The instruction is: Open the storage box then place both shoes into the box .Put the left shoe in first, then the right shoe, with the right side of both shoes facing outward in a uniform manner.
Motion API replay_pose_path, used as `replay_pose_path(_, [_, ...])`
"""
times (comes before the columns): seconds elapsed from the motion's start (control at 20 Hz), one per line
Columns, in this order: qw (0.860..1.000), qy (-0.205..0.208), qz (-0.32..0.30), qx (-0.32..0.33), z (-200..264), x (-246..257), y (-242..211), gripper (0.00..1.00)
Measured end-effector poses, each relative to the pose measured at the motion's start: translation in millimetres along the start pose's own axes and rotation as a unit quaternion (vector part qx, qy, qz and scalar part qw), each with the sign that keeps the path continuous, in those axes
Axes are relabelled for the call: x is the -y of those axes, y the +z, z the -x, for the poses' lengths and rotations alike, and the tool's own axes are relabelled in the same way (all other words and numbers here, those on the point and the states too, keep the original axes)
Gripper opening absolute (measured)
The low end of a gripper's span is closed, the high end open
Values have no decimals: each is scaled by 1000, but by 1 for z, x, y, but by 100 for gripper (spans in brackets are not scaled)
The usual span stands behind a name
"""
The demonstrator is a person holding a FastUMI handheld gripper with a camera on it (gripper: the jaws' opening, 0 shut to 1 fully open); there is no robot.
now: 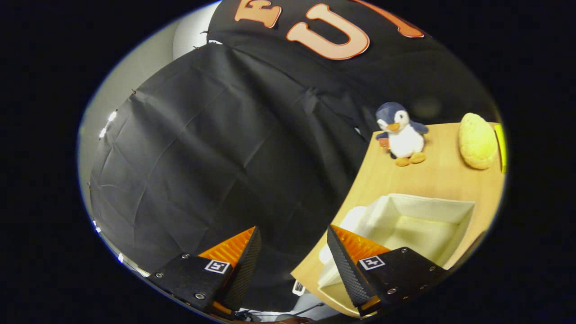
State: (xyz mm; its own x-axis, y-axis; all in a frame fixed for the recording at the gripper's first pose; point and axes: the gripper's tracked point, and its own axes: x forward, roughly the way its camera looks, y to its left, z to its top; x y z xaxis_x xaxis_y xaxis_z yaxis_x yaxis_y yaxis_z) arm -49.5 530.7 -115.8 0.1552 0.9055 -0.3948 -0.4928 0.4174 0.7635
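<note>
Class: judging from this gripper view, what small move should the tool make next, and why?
Probably swing the tool toward the table. Its fingers stand open with nothing between them, aimed largely at the wall cloth, while the white storage box lies open beyond one finger, with no shoe inside.

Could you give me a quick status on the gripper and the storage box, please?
Gripper open, nothing between fingers. Storage box open on table, beside one finger. Toy penguin and yellow object beyond box, not in the way.
</note>
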Motion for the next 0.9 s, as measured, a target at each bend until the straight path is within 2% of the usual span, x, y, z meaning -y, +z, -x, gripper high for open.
replay_pose_path(0.25, [997,-70,14,39,61,60,-1,92])
replay_pose_path(0.45, [988,-141,35,51,110,113,-13,95])
replay_pose_path(0.75, [965,-251,65,51,171,192,-51,96])
replay_pose_path(0.9, [953,-296,55,38,191,232,-79,96])
